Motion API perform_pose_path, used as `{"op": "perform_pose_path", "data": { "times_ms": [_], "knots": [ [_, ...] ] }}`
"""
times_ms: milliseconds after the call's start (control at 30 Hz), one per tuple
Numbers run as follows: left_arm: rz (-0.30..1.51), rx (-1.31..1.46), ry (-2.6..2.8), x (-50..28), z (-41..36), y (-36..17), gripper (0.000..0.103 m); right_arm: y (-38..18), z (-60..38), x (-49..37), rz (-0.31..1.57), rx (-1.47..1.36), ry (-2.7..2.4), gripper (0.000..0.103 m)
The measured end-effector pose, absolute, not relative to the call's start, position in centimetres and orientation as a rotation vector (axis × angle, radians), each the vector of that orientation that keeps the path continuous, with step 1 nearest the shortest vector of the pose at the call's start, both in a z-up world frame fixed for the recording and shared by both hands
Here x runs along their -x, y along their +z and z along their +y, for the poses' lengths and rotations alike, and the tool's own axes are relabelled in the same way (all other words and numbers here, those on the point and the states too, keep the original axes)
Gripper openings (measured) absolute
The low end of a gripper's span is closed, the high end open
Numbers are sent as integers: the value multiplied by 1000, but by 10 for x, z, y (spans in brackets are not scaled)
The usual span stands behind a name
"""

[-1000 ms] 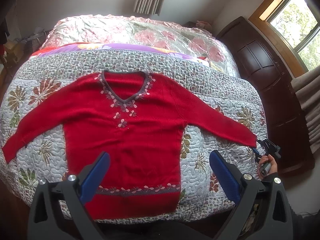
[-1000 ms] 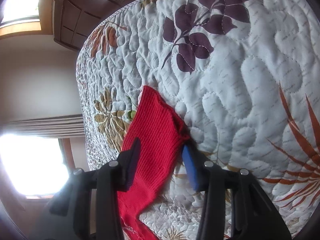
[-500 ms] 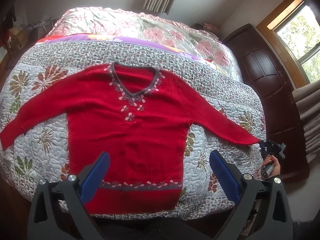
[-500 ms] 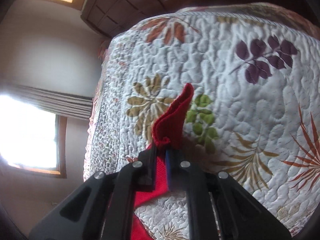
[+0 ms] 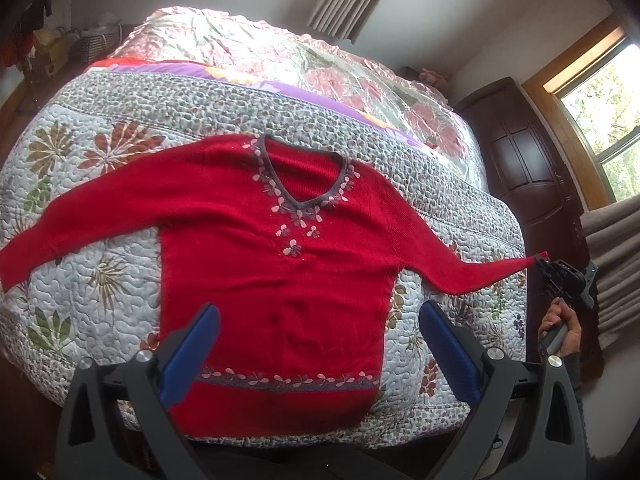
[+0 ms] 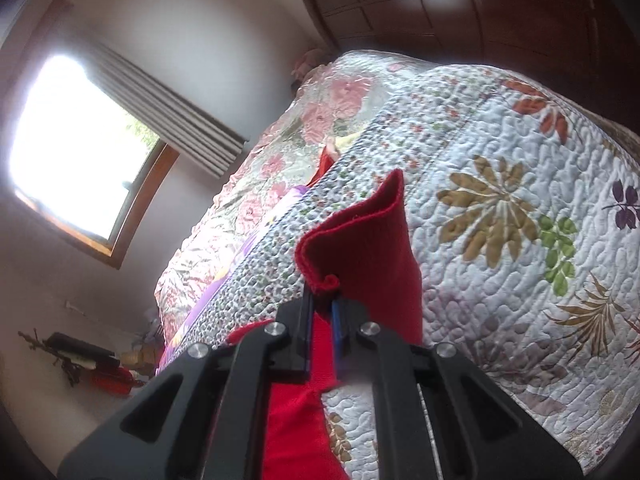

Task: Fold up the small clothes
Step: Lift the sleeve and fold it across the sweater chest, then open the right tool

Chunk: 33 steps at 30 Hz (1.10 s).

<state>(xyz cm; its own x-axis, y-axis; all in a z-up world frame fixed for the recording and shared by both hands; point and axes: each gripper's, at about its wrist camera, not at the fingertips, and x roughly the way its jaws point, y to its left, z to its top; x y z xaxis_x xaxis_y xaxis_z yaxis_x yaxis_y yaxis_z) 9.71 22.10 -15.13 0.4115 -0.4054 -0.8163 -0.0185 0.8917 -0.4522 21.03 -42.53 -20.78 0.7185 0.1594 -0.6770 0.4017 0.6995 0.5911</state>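
The right hand-held gripper [image 6: 322, 312] pinches the red sweater's [image 5: 280, 264] sleeve cuff [image 6: 360, 236] at centre frame; the left hand-held gripper [image 5: 320, 336] gapes wide, lower centre, above the bed [image 5: 100, 280].

A leaf-patterned quilt [image 5: 100, 280] covers the bed, pink floral bedding [image 5: 248, 52] behind it. A dark wooden wardrobe [image 5: 528, 168] stands beside a curtained window [image 5: 604, 120].

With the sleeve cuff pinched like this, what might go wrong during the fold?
1. The right hand-held gripper bites only the cuff edge of the red knit V-neck sweater, so it may slip out.
2. The open left hand-held gripper pins nothing, so pulling could drag the sweater across the floral quilted bedspread.
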Motion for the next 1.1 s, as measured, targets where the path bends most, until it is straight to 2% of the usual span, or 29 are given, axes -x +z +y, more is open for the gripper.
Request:
{"op": "perform_pose_path", "data": {
  "times_ms": [333,567,800,1100],
  "knots": [
    [1115,469,-261,-115,260,-165,99,-177,-328,-250,800,-672,-29,6],
    [1114,480,-262,-131,288,-175,99,-180,-268,-278,836,-631,33,6],
    [1126,479,-260,-146,309,-188,99,-199,-212,-301,894,-591,91,6],
    [1130,492,-305,-162,319,-205,99,-256,-125,-321,1029,-478,158,6]
  ]
}}
